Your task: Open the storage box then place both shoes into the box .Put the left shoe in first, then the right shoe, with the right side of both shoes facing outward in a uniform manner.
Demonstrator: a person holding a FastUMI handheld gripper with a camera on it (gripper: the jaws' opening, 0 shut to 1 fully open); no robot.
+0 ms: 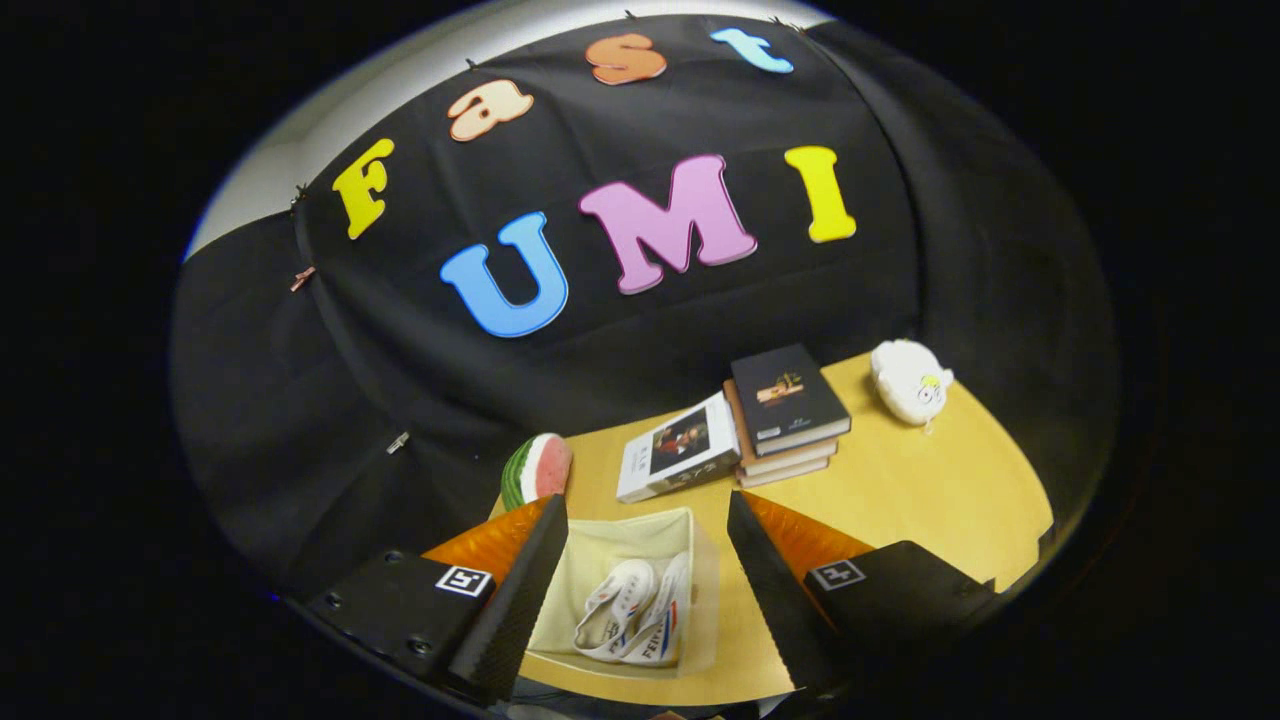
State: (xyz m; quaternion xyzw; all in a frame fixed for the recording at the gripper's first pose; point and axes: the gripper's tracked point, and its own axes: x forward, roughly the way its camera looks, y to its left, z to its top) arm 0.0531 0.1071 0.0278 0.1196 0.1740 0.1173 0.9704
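Gripper (640, 590) spread wide, fingers holding nothing, raised above table (900, 490). Box (625, 590) open, lid off, seen between the fingers and below them, on the table's near part. Both shoes (632, 622) inside box, lying side by side, touching, white with red and blue stripes, toward the box's near right corner; which is left or right shoe cannot be told. Rest of box floor bare, pale lining visible. Beyond left finger: watermelon slice (537, 470), upright, at table's far left edge, near box's far corner but apart from it. Beyond box: single book (678, 448) with portrait cover, flat, leaning against or touching stack of books (790, 412), dark book on top. Further right, well apart from stack: white plush toy (910, 380), near the booth wall.
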